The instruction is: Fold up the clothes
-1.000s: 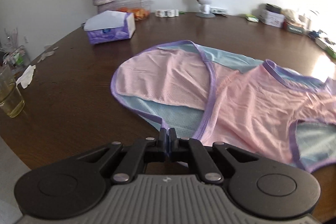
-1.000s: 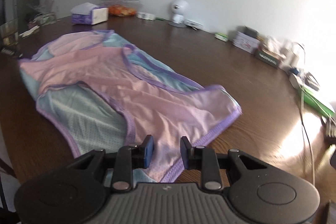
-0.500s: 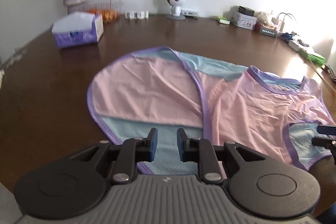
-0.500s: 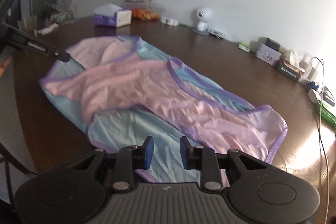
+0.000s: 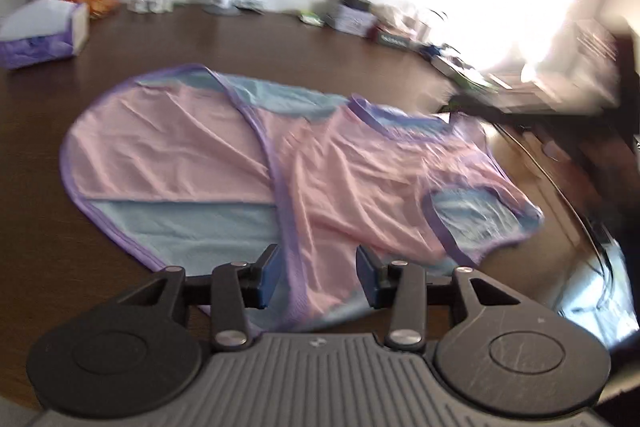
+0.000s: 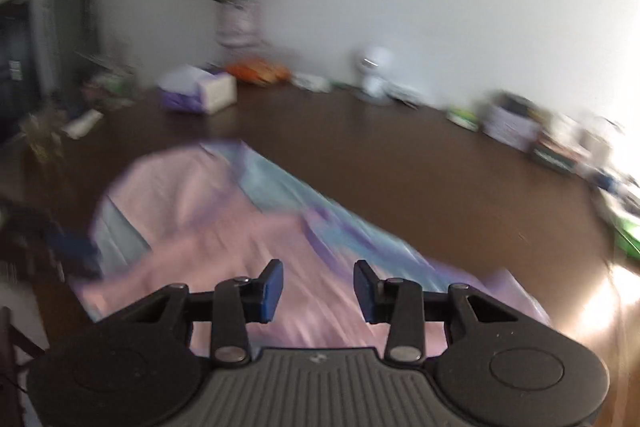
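Pink mesh jersey (image 5: 320, 183) looks light, limp; I'd pinch its near purple hem, my left gripper (image 5: 318, 277) and right gripper (image 6: 319, 289) having just spread wider, both empty.

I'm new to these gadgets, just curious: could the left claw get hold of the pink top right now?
Probably yes. The left claw has just been opening, its jaws apart and pressing on nothing, and the near hem of the pink top lies flat on the table right between them. Nothing blocks it.
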The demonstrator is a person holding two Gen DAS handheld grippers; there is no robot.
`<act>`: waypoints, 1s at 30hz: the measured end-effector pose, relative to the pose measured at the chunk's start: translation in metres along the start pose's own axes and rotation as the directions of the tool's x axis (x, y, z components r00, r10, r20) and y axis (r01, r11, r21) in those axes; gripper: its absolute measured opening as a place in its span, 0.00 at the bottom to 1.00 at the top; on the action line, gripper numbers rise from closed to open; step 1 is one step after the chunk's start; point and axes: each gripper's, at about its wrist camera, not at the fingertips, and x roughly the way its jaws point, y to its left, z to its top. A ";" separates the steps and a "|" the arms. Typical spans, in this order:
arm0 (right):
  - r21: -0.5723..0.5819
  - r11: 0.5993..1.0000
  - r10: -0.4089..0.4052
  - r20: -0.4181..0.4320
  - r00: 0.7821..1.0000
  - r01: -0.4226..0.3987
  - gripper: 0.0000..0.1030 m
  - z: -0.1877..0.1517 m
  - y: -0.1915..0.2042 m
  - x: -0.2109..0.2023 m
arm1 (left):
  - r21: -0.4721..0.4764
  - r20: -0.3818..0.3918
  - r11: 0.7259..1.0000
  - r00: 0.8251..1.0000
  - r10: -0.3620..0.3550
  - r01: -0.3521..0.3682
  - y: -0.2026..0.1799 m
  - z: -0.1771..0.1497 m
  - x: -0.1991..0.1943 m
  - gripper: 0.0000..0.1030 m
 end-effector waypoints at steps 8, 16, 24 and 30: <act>0.111 0.994 0.004 -0.166 0.986 0.014 0.09 0.012 -0.036 0.096 | -0.074 0.014 0.997 1.000 0.015 -0.014 0.019 -0.015 0.001 0.08; 0.052 0.987 -0.143 -0.171 0.975 0.154 0.14 0.008 -0.038 0.075 | -0.099 0.021 0.995 1.000 0.014 -0.012 0.033 -0.009 -0.001 0.06; -0.072 0.991 0.100 -0.159 0.982 -0.112 0.36 0.081 0.030 0.160 | -0.074 0.021 0.997 1.000 0.000 0.002 0.022 -0.003 0.001 0.19; 0.027 0.994 0.109 -0.199 0.974 -0.105 0.02 0.097 0.027 0.206 | -0.064 0.027 0.998 0.999 0.020 -0.019 0.012 -0.006 0.010 0.04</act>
